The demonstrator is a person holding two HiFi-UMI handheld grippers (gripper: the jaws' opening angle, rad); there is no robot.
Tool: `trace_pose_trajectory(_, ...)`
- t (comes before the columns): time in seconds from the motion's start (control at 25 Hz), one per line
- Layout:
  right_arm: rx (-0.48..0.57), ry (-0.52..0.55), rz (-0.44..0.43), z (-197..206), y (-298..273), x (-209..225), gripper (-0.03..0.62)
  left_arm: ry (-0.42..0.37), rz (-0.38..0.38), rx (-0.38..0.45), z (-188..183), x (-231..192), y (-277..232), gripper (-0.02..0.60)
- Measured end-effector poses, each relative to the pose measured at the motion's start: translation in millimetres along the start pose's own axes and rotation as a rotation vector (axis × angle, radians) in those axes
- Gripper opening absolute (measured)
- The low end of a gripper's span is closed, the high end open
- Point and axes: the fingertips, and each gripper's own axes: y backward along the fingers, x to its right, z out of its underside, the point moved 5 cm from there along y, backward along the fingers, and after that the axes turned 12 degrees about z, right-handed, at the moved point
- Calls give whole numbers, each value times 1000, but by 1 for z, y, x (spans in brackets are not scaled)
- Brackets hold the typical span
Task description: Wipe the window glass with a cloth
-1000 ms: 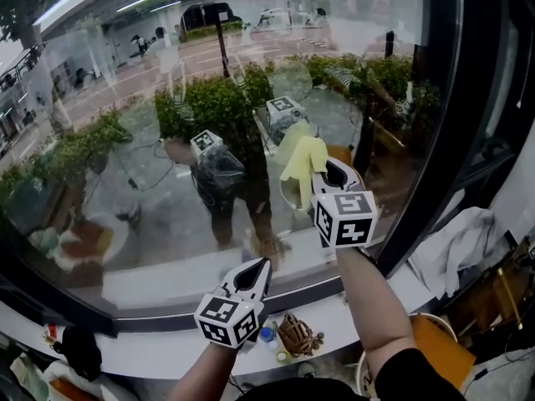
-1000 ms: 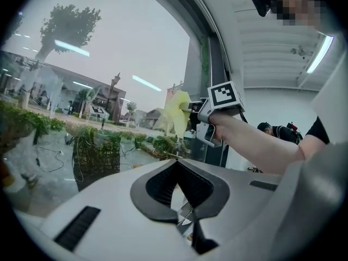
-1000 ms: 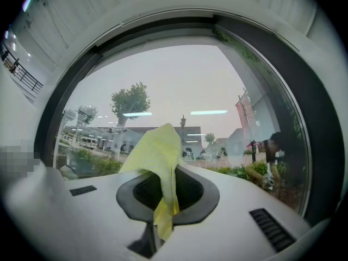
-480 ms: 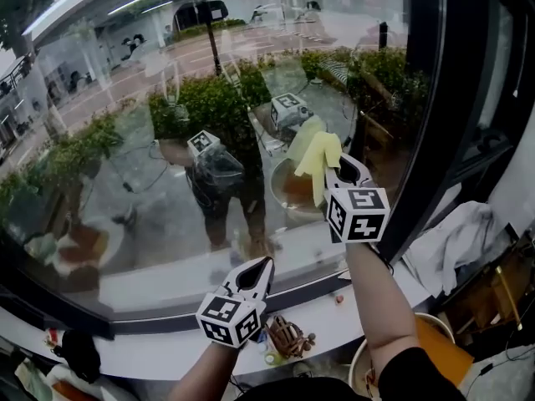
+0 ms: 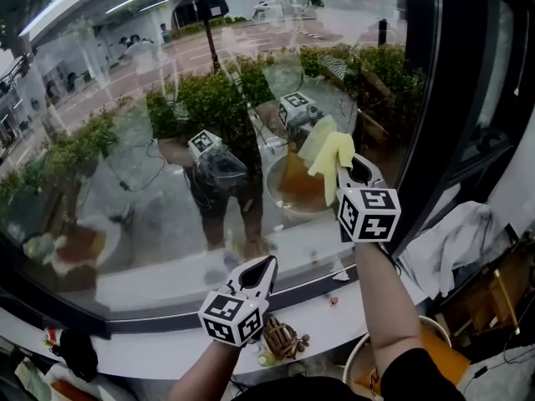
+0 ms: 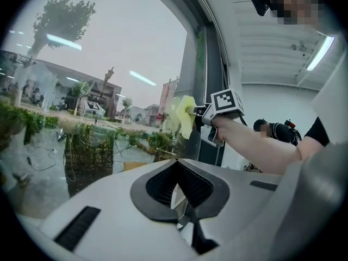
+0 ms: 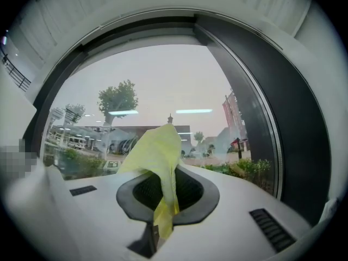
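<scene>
A yellow cloth (image 5: 328,155) is pinched in my right gripper (image 5: 357,174), which is shut on it and holds it up against the window glass (image 5: 150,140) near the dark frame (image 5: 426,98). In the right gripper view the cloth (image 7: 157,162) rises from between the closed jaws toward the pane. My left gripper (image 5: 257,274) hangs lower, near the sill, shut with nothing between its jaws (image 6: 182,211). From the left gripper view I see the cloth (image 6: 182,116) and the right gripper's marker cube (image 6: 225,101) at the glass.
A white sill (image 5: 167,341) runs below the pane with small clutter (image 5: 280,339) on it. White fabric (image 5: 456,241) lies at the right. An orange-lined bucket (image 5: 435,349) stands below my right arm.
My right gripper has carried the cloth rightward and slightly up along the glass, toward the frame. The left gripper has barely moved.
</scene>
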Motion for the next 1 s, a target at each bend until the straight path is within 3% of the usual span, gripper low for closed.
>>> trace_pose_trajectory(0.56, 2, 3, 0, 1, 0, 1, 41, 0, -12, -7, 2, 0, 2, -2)
trace_pose_trajectory(1.0, -17, 9, -24, 3, 1, -1, 41, -1, -98, 15, 1, 7, 30, -2)
